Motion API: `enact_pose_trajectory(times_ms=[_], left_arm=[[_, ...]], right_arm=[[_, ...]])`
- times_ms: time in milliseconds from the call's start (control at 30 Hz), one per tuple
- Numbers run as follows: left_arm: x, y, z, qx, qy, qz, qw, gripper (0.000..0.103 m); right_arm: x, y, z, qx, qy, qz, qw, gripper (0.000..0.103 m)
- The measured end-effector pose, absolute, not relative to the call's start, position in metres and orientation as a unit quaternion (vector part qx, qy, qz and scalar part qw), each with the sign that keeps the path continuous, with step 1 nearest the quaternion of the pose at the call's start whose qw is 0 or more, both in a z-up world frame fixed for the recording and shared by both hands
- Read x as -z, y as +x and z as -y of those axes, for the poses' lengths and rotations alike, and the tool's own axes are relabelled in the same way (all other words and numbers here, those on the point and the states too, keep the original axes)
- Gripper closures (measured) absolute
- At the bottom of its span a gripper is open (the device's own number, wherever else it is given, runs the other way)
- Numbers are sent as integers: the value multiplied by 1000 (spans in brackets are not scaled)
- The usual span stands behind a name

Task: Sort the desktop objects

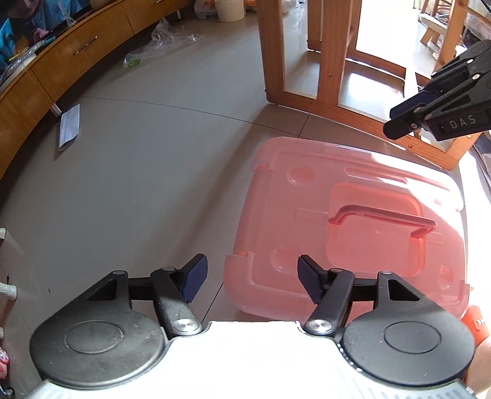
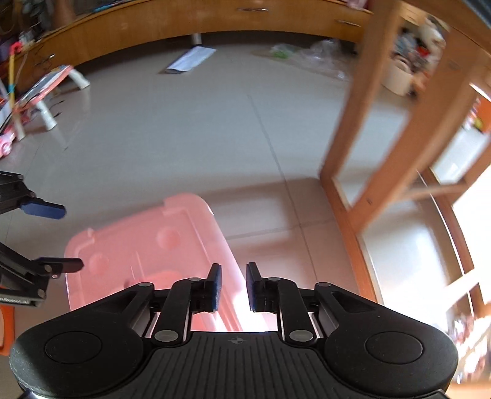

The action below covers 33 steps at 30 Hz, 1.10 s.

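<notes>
A pink translucent storage box with a closed lid (image 1: pixel 346 233) stands on the tiled floor; its lid has a pink handle (image 1: pixel 383 216). My left gripper (image 1: pixel 251 280) hovers above the box's near left corner, open wide and empty. My right gripper (image 2: pixel 233 287) hangs above the box's right edge (image 2: pixel 147 245), its jaws a small gap apart with nothing between them. The right gripper also shows in the left wrist view (image 1: pixel 435 101) at the upper right, high above the box. The left gripper's fingers (image 2: pixel 46 208) show at the left of the right wrist view.
A wooden table frame (image 1: pixel 325 61) stands behind the box. A long wooden cabinet (image 1: pixel 61 61) runs along the far wall. A paper sheet (image 1: pixel 69 125), plastic bags (image 1: pixel 159 43) and a white bin (image 1: pixel 230 9) are on the floor. A pink child's stand (image 2: pixel 40 92) is at left.
</notes>
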State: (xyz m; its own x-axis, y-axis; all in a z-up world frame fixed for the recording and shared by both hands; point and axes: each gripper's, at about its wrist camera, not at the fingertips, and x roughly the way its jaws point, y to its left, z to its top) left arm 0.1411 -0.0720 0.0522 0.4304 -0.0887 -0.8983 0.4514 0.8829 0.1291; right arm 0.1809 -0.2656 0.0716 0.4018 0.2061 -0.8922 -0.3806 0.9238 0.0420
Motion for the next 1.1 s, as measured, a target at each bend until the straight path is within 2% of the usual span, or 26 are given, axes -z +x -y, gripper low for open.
enact_pose_trajectory(times_ms=[233, 333, 367, 567, 700, 767, 1100], left_arm=[[-45, 99, 85, 167, 196, -513, 819, 31], [-41, 81, 88, 174, 205, -518, 812, 30], [-40, 75, 89, 174, 213, -516, 811, 30], [-47, 40, 94, 169, 241, -490, 821, 14], [-47, 21, 89, 164, 238, -488, 824, 13], [-47, 11, 85, 161, 231, -491, 824, 13], [-54, -35, 62, 132, 203, -481, 843, 10]], right_arm=[[-70, 113, 275, -154, -62, -527, 833, 83], [-69, 85, 267, -151, -56, -526, 835, 74], [-69, 76, 265, -150, -54, -526, 836, 74], [-61, 29, 235, -150, -45, -530, 833, 74], [-61, 3, 216, -142, -38, -528, 837, 72], [-63, -9, 209, -137, -36, -525, 839, 66], [-61, -60, 190, -96, -26, -517, 850, 62]])
